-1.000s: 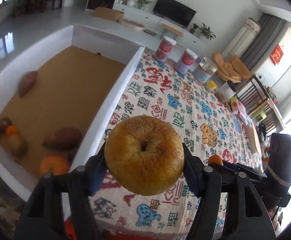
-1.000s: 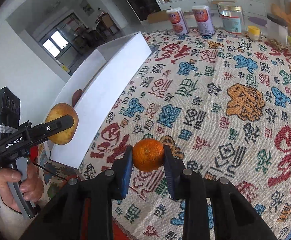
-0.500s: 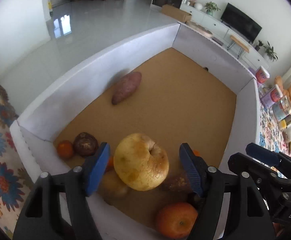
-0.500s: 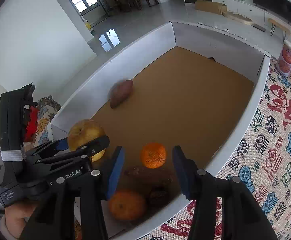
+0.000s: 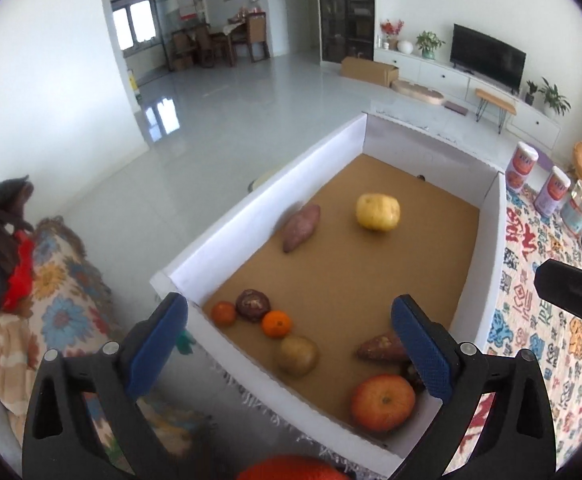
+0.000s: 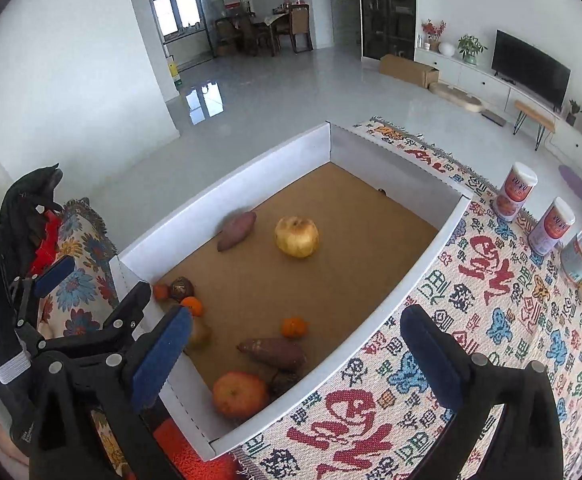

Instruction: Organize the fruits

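1. The left tongs (image 5: 289,338) have just been opening; they are wide apart, with nothing between them.
2. The right tongs (image 6: 295,346) have just opened wide too, and hold nothing.
3. The yellow apple (image 5: 378,212) sits in the white box (image 5: 251,216).
4. The small orange (image 6: 294,327) lies in the box near a sweet potato (image 6: 273,353).

Three canisters (image 6: 547,216) in a row near the far right edge of the patterned cloth (image 6: 471,320), upright, close together. Beyond: glossy white floor (image 6: 271,92), black television (image 6: 531,68) on a low white cabinet (image 5: 431,70), cardboard carton (image 6: 409,70), potted plants (image 5: 553,98), dining chairs (image 6: 291,28). Floral blanket (image 5: 57,292) at the left.
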A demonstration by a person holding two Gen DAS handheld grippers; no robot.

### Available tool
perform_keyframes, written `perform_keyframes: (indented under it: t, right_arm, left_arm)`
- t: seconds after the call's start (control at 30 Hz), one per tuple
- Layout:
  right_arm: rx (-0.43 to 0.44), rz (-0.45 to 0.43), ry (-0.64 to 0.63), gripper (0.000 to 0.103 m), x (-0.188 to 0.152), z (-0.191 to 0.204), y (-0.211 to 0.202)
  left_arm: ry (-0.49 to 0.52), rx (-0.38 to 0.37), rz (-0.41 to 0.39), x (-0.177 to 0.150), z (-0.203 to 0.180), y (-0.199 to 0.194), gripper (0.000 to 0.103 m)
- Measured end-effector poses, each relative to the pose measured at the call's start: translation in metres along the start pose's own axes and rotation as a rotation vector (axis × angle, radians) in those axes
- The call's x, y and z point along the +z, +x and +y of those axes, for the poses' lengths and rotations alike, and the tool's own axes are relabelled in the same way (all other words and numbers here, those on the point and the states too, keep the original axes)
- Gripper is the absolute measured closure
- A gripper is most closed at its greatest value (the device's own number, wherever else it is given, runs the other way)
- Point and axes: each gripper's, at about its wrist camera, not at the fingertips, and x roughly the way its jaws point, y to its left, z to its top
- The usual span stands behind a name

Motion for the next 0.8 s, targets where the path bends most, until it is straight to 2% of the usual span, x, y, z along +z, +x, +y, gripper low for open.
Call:
perform_keyframes:
  t: [0.07, 0.13, 0.3, 0.47, 0.8]
  right_arm:
    - [-0.023, 0.019, -0.017, 0.000, -0.007, 0.001, 0.003]
    - [-0.035, 0.023, -0.028, 0.000, -0.013, 0.001, 0.006]
    - [-0.062, -0.003, -0.077, 0.000, -0.024, 0.010, 0.005]
    - [-0.075, -0.016, -0.105, 0.000, -0.022, 0.020, 0.006]
    - [-0.074, 0.017, -0.107, 0.000, -0.027, 0.027, 0.014]
  left_arm:
    - [-0.048, -0.061, 0.061, -0.004, 0.010, 0.004, 0.001]
    - [-0.082, -0.058, 0.088, -0.009, 0.014, 0.004, 0.001]
    - [-0.044, 0.063, -0.018, -0.017, 0.010, -0.017, 0.001]
    - [-0.013, 0.085, -0.086, -0.019, 0.004, -0.033, 0.001]
    - [-0.033, 0.080, -0.051, -0.014, 0.010, -0.029, 0.001]
